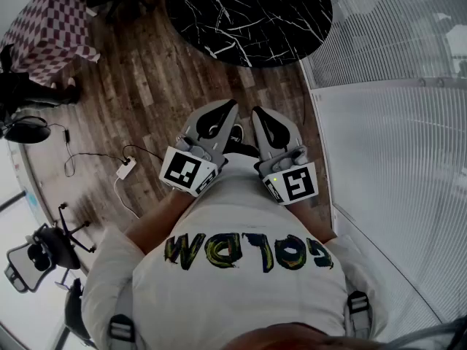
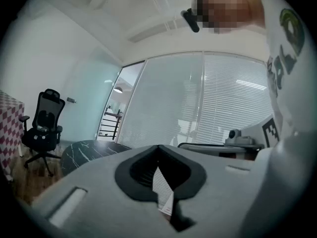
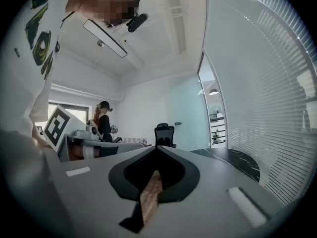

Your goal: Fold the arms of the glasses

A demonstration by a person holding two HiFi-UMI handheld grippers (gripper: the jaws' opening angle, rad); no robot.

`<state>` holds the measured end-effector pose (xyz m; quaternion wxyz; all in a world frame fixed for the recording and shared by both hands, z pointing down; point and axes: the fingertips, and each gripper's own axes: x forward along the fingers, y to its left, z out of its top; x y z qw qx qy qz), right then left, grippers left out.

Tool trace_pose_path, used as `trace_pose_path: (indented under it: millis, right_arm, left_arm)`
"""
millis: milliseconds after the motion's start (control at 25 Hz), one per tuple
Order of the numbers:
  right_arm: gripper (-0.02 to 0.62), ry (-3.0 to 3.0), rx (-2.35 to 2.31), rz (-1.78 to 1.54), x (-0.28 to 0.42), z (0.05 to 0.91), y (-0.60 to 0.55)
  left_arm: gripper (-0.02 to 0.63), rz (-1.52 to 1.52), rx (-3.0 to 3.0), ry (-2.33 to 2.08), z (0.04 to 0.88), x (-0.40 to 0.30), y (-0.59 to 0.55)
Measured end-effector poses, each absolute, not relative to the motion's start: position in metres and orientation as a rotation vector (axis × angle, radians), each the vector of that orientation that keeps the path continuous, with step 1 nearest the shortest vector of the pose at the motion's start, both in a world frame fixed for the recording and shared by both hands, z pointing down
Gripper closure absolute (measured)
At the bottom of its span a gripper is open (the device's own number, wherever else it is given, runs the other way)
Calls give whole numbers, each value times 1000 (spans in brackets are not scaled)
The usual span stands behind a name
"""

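Note:
No glasses show in any view. Both grippers are held close to the person's chest, level and side by side, pointing towards a round black marble table (image 1: 248,13). My left gripper (image 1: 232,108) has its jaws meeting at the tips with nothing between them. The right gripper (image 1: 257,112) is shut and empty as well. In the left gripper view the closed jaws (image 2: 158,147) frame only a slit of window blinds. In the right gripper view the closed jaws (image 3: 157,148) frame a strip of wooden floor. The tabletop (image 3: 233,158) looks bare where it shows.
Wooden floor (image 1: 146,86) lies below. A checkered cloth-covered block (image 1: 51,28) stands at the far left, an office chair (image 1: 44,254) at the near left, and a cable with an adapter (image 1: 125,170) between. A blind-covered glass wall (image 1: 394,122) runs along the right. Another person (image 3: 104,123) stands far off.

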<state>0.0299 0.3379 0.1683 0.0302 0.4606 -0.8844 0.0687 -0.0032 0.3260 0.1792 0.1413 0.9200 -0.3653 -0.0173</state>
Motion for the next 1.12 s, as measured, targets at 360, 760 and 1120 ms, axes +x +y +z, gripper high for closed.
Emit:
trace_pose_path:
  millis: [360,760,1120]
  right_arm:
    - [592,-2742,1454,240,55,168,326]
    - [592,-2735,1466,325,81,188,318]
    - [592,-2683,1479,324,78,202,280]
  left_arm:
    - [606,-19,2638,-1061,183,17,315]
    - [606,19,2579,-1090,206,34,308]
    - [606,22,2539,-1106,222,21,267]
